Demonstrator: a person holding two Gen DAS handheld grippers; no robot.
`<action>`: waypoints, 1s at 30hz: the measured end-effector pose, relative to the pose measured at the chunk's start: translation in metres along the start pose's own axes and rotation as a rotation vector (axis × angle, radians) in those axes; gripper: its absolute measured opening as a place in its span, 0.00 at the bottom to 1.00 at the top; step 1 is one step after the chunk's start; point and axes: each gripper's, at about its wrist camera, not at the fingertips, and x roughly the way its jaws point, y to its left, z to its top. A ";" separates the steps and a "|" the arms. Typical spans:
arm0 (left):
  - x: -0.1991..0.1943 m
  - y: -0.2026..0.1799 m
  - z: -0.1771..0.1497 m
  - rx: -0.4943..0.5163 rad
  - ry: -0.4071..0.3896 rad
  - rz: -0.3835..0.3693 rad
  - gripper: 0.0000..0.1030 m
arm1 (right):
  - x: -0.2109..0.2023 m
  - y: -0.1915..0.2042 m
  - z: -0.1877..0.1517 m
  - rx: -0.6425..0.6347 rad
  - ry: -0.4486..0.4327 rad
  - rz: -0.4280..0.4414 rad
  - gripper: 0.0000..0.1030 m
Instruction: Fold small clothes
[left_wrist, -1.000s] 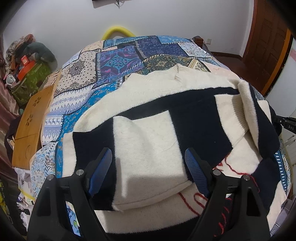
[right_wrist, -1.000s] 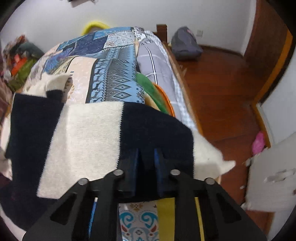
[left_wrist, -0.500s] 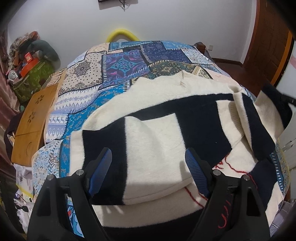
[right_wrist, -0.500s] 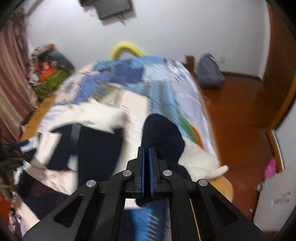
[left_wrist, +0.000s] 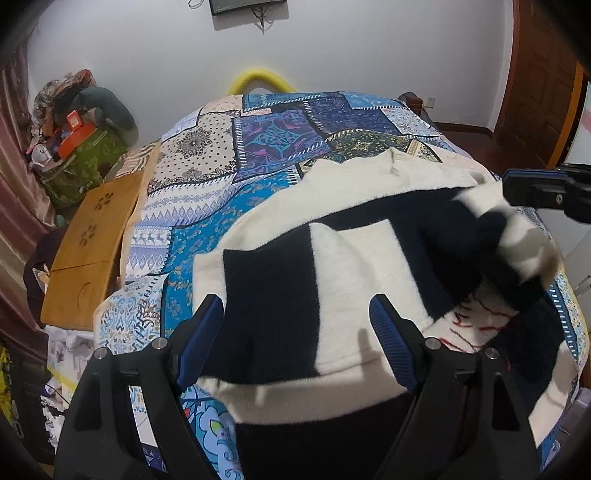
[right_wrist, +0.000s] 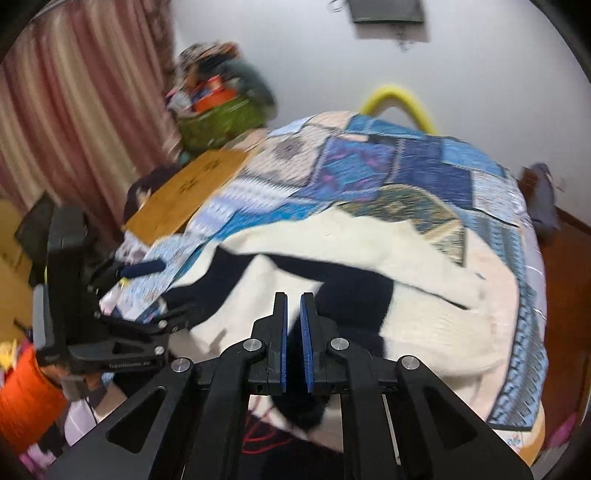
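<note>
Patchwork bedding in blues and creams is covering the bed (left_wrist: 280, 136), with a wooden tray table (left_wrist: 88, 240) lying at its left edge, a pink curtain (right_wrist: 74, 110) hanging behind, and a white wall at the head. Spread over the near part of the quilt is the task's garment, a cream and navy block-patterned sweater (left_wrist: 354, 251), collar pointing toward the headboard.

By my reading the folding is partway through: the left sleeve is already lying across the chest as a neat cream and navy band, while the right sleeve (left_wrist: 517, 236) is only now coming over, blurred and raised above the body. The hem-to-collar fold appears not yet done, and the sleeve has yet to be laid flat.

The left gripper (left_wrist: 299, 332) is hovering low over the folded left sleeve near the hem, its blue-padded tongs spread wide apart and holding nothing. The right gripper (right_wrist: 293, 343) is reaching in from the sweater's right side, tilted down toward the middle of the garment; its tongs are drawn nearly together, and dark knit is showing in the narrow gap and below them, so it is apparently pinching the sleeve's cuff, though motion blur is making this less than certain.
</note>
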 end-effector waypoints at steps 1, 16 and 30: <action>-0.001 0.000 0.000 -0.002 0.002 -0.007 0.79 | -0.001 0.000 0.000 0.005 -0.004 0.000 0.15; -0.003 -0.118 0.039 0.152 -0.005 -0.152 0.79 | -0.051 -0.094 -0.055 0.166 0.027 -0.230 0.28; 0.035 -0.220 0.085 0.315 -0.030 -0.064 0.37 | -0.030 -0.117 -0.095 0.222 0.096 -0.197 0.30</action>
